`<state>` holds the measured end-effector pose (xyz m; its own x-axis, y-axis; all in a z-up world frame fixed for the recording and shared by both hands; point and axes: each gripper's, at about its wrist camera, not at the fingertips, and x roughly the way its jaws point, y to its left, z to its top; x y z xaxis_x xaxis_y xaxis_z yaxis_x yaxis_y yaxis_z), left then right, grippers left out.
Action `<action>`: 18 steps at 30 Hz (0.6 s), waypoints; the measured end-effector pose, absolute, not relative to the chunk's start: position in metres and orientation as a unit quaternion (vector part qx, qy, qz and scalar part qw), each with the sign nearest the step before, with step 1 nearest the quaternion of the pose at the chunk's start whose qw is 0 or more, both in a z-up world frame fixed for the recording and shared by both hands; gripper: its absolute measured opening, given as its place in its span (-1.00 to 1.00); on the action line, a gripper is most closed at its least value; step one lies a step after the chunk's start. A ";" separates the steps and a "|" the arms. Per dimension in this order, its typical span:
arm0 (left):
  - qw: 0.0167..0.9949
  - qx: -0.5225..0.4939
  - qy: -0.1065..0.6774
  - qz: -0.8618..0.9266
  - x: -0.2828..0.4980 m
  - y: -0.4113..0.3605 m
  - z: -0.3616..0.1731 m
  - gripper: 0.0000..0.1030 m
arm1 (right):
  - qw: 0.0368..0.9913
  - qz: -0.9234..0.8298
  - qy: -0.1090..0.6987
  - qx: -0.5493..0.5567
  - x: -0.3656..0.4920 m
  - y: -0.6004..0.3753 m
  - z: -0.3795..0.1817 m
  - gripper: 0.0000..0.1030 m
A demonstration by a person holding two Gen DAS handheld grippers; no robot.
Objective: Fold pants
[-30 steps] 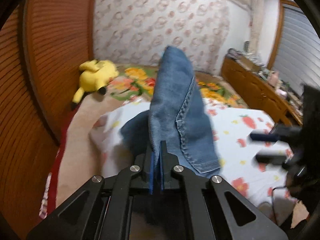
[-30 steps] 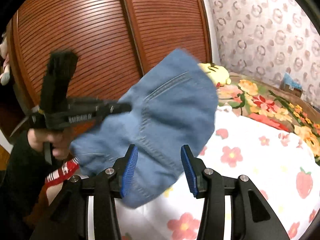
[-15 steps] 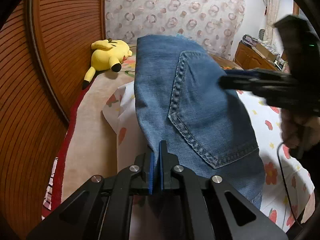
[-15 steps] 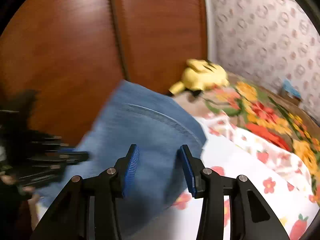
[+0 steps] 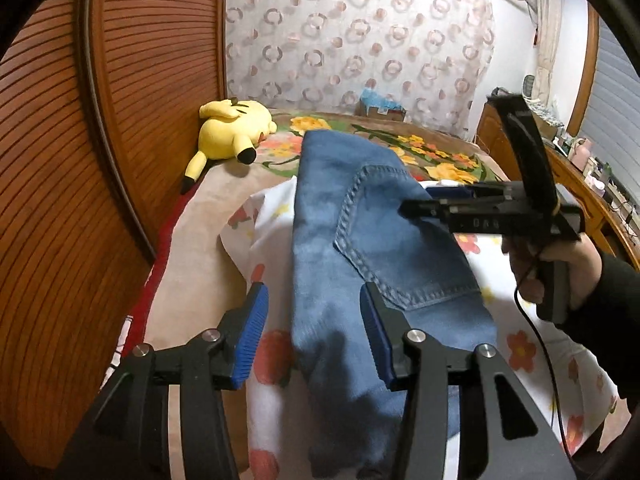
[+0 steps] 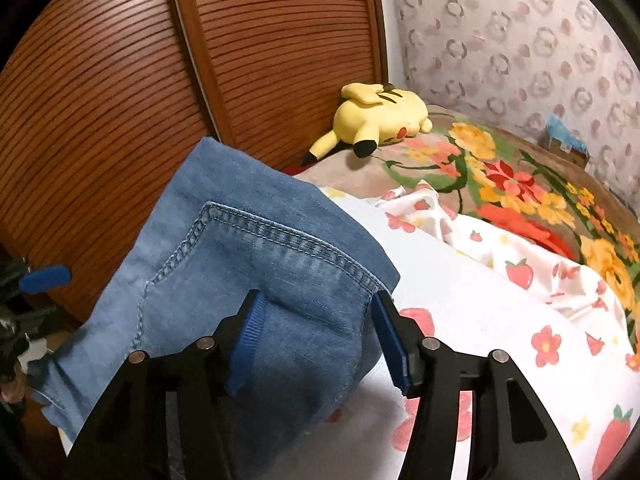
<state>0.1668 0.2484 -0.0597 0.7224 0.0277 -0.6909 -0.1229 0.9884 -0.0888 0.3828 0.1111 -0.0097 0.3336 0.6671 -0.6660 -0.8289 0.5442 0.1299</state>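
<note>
One pair of jeans (image 5: 352,280) lies folded on the bed, on the white sheet (image 5: 264,232) printed with flowers and strawberries. There are two grippers, one yellow plush toy (image 5: 232,128) and one small cardboard box (image 5: 380,106) at the far wall.

From the left wrist view the folded denim runs as a long strip from 6 o'clock up to 12 o'clock, its far end toward the flowered blanket (image 5: 436,156) and its near end under the left gripper (image 5: 312,332). One back pocket (image 5: 400,240) faces up, its pointed bottom aimed at about 7 o'clock. The plush lies at 11 o'clock from the jeans, against the slatted wooden door (image 5: 80,200).

The left gripper's jaws have just been opening and now stand spread, with the near end of the denim between them and not squeezed. The right gripper (image 6: 316,340) comes in from 3 o'clock in a hand (image 5: 560,268); its jaws have just been widening too and stand apart, astride the pocket edge, the left pad lying on the cloth without pinching it.
</note>
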 end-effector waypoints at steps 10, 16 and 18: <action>0.906 -0.082 0.412 0.050 0.160 0.242 -0.096 -0.05 | 0.787 0.480 0.376 -0.096 0.408 0.109 -0.029 0.37; 0.904 -0.092 0.415 0.047 0.159 0.242 -0.106 -0.05 | 0.760 0.507 0.400 -0.067 0.426 0.109 -0.038 0.40; 0.905 -0.096 0.413 0.044 0.159 0.243 -0.105 -0.05 | 0.753 0.515 0.404 -0.062 0.431 0.108 -0.041 0.40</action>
<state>0.1585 0.2434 -0.1054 0.6554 0.0002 -0.7552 -0.1589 0.9777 -0.1376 0.4315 0.1082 -0.0408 0.1420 0.7260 -0.6728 -0.8260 0.4615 0.3236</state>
